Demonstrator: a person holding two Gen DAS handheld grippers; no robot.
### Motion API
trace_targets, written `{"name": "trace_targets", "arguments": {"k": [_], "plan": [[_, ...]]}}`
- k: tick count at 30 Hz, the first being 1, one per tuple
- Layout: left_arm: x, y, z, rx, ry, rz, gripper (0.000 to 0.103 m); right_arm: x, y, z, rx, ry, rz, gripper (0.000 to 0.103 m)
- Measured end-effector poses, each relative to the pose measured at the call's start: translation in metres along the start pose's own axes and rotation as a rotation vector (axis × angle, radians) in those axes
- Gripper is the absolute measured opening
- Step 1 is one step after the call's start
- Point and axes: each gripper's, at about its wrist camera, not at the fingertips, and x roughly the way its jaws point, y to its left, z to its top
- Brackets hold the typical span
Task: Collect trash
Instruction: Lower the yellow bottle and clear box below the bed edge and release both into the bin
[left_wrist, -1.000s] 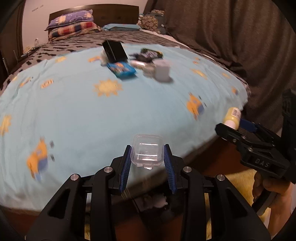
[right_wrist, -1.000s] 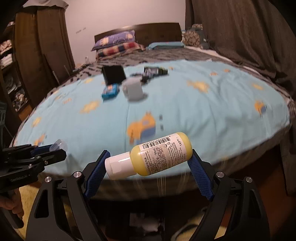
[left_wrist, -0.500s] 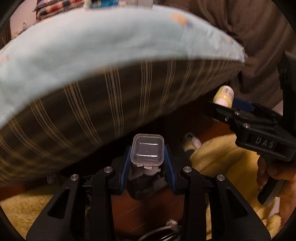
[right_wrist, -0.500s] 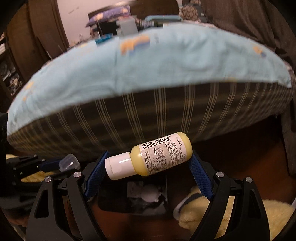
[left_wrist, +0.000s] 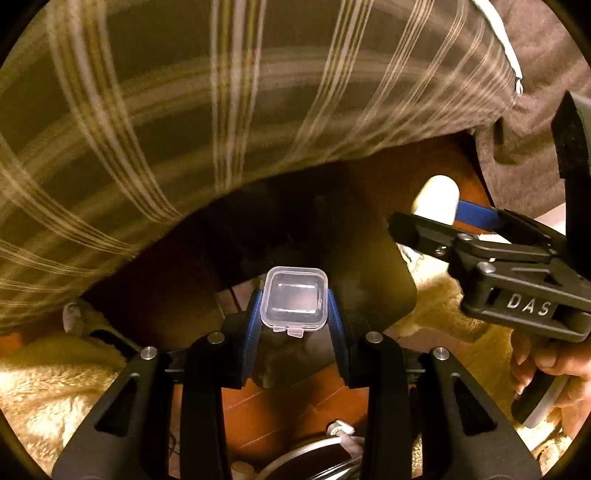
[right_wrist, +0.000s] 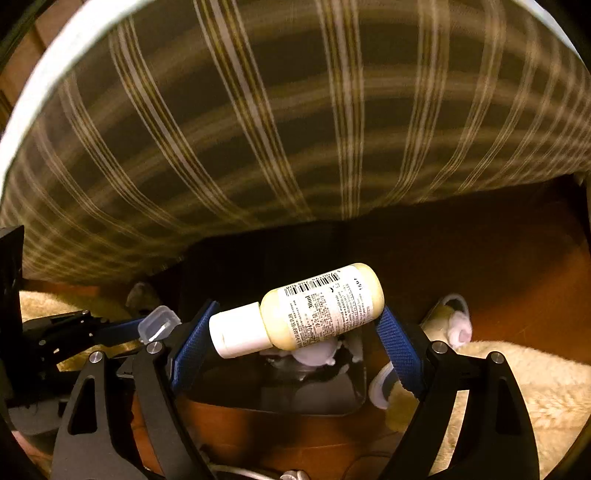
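- The left claw (left_wrist: 294, 318) is clamped on a small clear plastic case (left_wrist: 294, 301), its blue pads (left_wrist: 252, 329) pressing the case's two sides; the case's hinged lid faces the camera and its tab points back toward the claw body.
- The right claw (right_wrist: 295, 332) grips a small yellow bottle (right_wrist: 321, 306) with a white cap (right_wrist: 238, 329). The bottle lies crosswise between the blue pads (right_wrist: 397, 345), cap toward the left pad, base toward the right one and tilted a little upward.
- The striped bed side (right_wrist: 295, 129) fills the upper half of both views, smeared by motion blur, so its pattern reads only as pale bands on dark cloth.
- Below the bottle sits a dark bin (right_wrist: 280, 391) on the wooden floor (right_wrist: 517, 288); pale crumpled items lie inside, mostly hidden behind the bottle and too dim to name.
- In the left view the bin (left_wrist: 380, 273) shows only as a dark rounded shape behind the case, its contents lost in shadow.
- A cream fleecy rug (right_wrist: 517, 387) lies at the right, cut off by the frame edge.
- A white slipper-like object (right_wrist: 454, 321) rests near the rug; what it is cannot be made out for certain.
- Each claw also shows in the other's view, at the edge and partly cut off.
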Motion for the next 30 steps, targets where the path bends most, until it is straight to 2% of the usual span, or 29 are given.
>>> {"name": "trace_targets", "arguments": {"k": [9,11,13,15,18,23,25,30], "plan": [[0.024,0.007,0.0,-0.018,0.063,-0.009,0.033,0.027,-0.011,0.0,0.064,0.076,0.009,0.086],[0.023,0.007,-0.001,-0.021,0.062,-0.01,0.039,0.031,-0.01,0.001,0.07,0.084,0.01,0.086],[0.023,0.008,0.0,-0.018,0.056,-0.008,0.05,0.032,-0.01,0.001,0.07,0.089,0.012,0.086],[0.021,0.008,0.0,-0.013,0.049,-0.004,0.054,0.033,-0.01,0.002,0.074,0.086,0.009,0.086],[0.015,0.007,0.0,-0.004,0.032,0.012,0.06,0.028,-0.011,0.004,0.079,0.066,0.006,0.092],[0.001,0.006,-0.001,-0.007,0.015,0.035,0.066,0.006,-0.018,0.012,0.11,0.023,0.02,0.093],[-0.011,0.004,0.0,0.001,-0.004,0.053,0.072,-0.007,-0.021,0.017,0.113,-0.003,0.021,0.093],[-0.062,-0.005,0.009,0.019,-0.104,0.069,0.084,-0.072,-0.019,0.036,0.07,-0.168,-0.019,0.094]]}}
